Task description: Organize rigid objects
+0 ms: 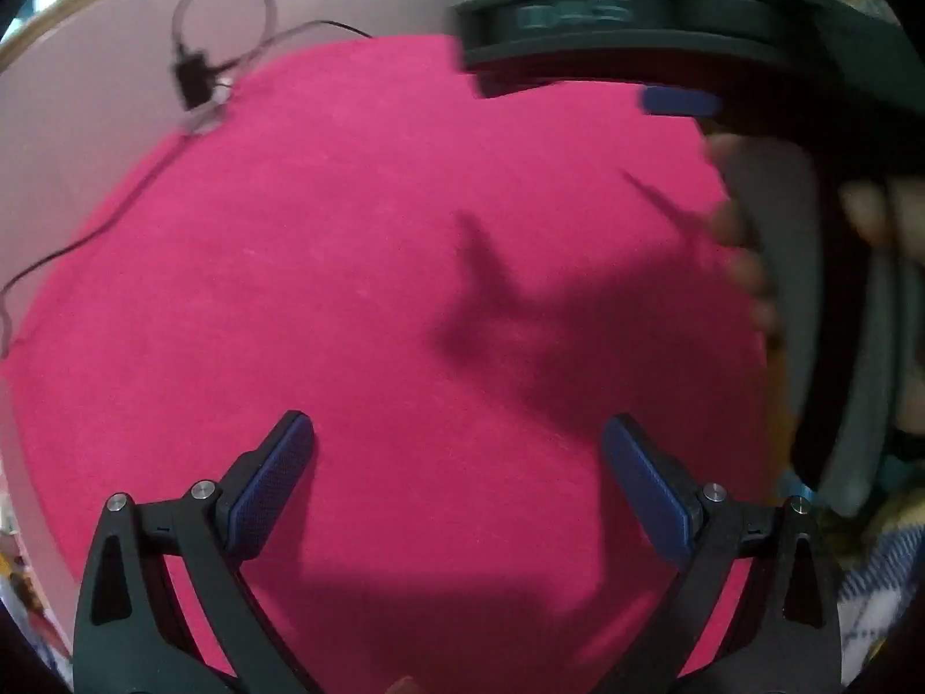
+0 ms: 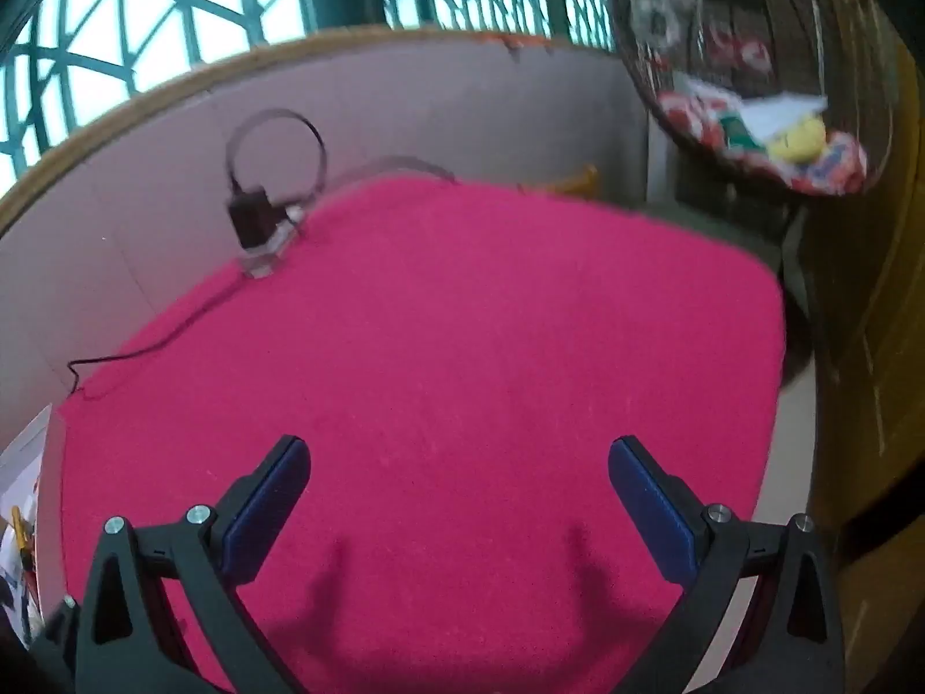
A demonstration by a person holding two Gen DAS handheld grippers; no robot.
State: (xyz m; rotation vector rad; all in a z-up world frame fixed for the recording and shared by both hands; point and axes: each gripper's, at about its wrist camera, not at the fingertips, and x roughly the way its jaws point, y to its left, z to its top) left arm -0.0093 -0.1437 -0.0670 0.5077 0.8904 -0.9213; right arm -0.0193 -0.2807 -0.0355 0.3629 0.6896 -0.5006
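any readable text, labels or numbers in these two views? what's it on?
Nothing legible.
Teal raised marking on the dark device at the top of the left wrist view: too blurred to read.
Printed cloth in the basket, right wrist view: pattern only, no readable text.
Pink mat: no text.

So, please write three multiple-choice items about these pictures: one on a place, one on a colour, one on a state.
1. Where is the small black device with its cable?
A. at the cloth's far left edge
B. between the right gripper's pads
C. in the basket

2. What colour is the cloth?
A. green
B. pink-red
C. white

3. How stand the jaws of the left gripper and the right gripper?
A. both shut
B. one shut on a thing
C. both open, nothing between

Key: 1 A, it sits at the cloth's far left edge; 2 B, pink-red in both views; 3 C, only cloth shows between the pads.
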